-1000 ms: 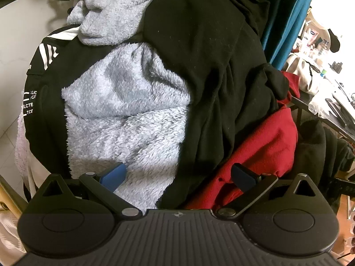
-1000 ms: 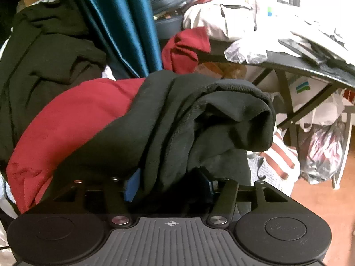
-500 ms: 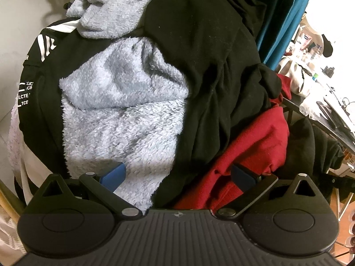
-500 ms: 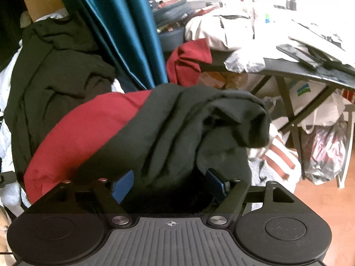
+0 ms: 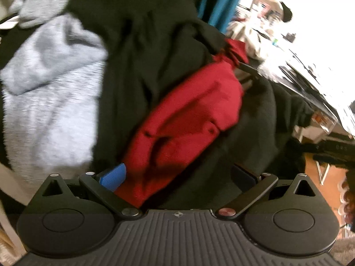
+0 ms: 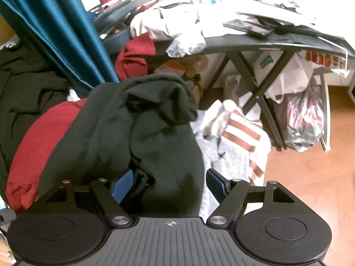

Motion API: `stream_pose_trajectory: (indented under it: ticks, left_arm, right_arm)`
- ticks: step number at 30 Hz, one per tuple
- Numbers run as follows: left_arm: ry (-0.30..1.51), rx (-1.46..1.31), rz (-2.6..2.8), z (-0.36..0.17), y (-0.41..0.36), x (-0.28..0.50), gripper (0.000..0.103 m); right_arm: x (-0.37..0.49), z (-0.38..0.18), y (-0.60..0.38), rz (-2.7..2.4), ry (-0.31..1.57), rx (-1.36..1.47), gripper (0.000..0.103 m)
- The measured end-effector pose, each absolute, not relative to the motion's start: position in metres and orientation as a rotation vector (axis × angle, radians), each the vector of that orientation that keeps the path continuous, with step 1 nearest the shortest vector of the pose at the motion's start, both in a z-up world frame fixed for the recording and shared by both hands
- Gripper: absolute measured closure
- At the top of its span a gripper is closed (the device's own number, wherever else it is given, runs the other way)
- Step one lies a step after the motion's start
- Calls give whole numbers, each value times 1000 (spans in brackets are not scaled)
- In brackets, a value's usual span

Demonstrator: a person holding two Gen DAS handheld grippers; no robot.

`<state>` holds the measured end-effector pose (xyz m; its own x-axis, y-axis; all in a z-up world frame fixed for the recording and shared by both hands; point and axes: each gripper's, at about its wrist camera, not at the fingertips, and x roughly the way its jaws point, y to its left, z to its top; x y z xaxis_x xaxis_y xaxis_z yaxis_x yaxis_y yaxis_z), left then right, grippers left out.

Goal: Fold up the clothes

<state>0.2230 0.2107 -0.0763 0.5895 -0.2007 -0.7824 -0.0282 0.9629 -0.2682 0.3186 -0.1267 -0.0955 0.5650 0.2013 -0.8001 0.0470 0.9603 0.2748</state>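
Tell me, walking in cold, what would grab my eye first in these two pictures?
Probably the red garment, bright amid a heap of dark clothes in the middle of the left view, with a fluffy grey fleece beside it on the left. In the right view a dark green garment bulges up between the open blue pads of the right claw, and a teal curtain hangs at upper left beside a cluttered black table.

Black ribbed body, seemingly blue-padded jaws
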Motion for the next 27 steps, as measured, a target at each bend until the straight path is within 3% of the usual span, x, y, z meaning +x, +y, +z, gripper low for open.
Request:
stream_pose_trajectory:
  ticks: [8,11,27]
  left_arm:
    - [957,-279,-114,-80,204,222,0]
    - [955,-277,-93,-81,208,219,0]
    - [962,-278,-77,-82,211,217,0]
  right_arm:
    - [311,-98,-131,86,970,291,31]
    - [312,-99,-132,80,972,313,26]
    - [308,-112,-123,117,1001,359,30]
